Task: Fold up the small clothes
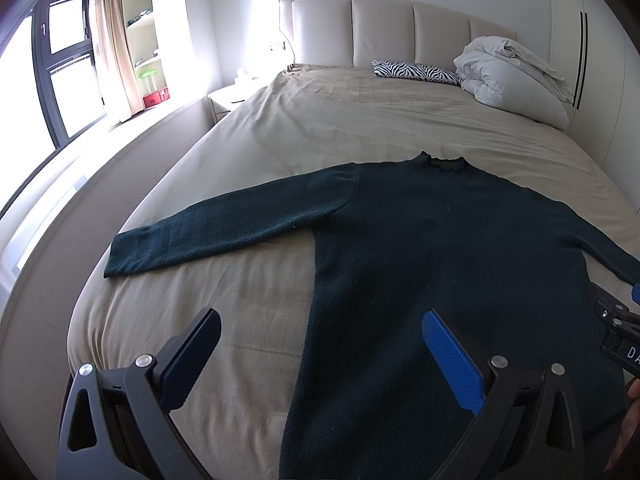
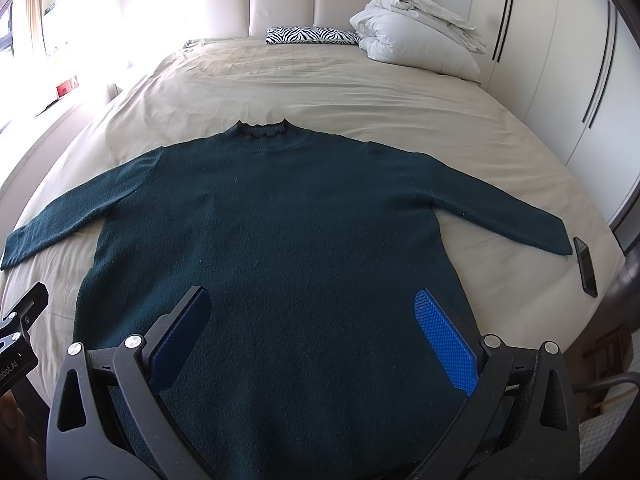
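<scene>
Beige bed [image 2: 360,92], dark green sweater [image 2: 280,220] spread flat, left tongs [image 1: 320,328] and right tongs [image 2: 312,308] apart

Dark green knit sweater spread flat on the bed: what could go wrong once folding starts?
The black phone lies just past the right cuff of the dark green knit sweater; sweeping that sleeve inward might drag or knock it. The left tool, open, straddles the sweater's edge and may pinch the beige bedsheet too.
</scene>
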Motion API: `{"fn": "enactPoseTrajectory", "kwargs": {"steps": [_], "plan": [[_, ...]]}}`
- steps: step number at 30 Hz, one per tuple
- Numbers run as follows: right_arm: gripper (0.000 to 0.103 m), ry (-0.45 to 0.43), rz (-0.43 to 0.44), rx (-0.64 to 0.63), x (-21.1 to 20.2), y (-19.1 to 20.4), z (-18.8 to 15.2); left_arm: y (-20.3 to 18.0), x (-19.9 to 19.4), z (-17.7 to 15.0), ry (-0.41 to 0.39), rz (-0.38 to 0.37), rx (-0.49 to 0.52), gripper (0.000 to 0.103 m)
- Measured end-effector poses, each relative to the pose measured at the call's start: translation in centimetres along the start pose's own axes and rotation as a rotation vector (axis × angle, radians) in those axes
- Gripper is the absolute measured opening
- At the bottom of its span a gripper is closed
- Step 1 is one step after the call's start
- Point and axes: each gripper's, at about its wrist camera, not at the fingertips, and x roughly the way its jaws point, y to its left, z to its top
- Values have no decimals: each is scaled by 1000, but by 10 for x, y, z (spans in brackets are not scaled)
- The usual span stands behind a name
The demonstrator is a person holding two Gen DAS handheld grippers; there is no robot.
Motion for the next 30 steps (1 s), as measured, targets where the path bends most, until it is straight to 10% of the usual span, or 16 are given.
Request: {"fn": "enactPoseTrajectory", "kwargs": {"steps": [30], "plan": [[103, 6, 0, -4, 4, 4, -10, -2, 6, -9, 6, -1, -5, 103]]}}
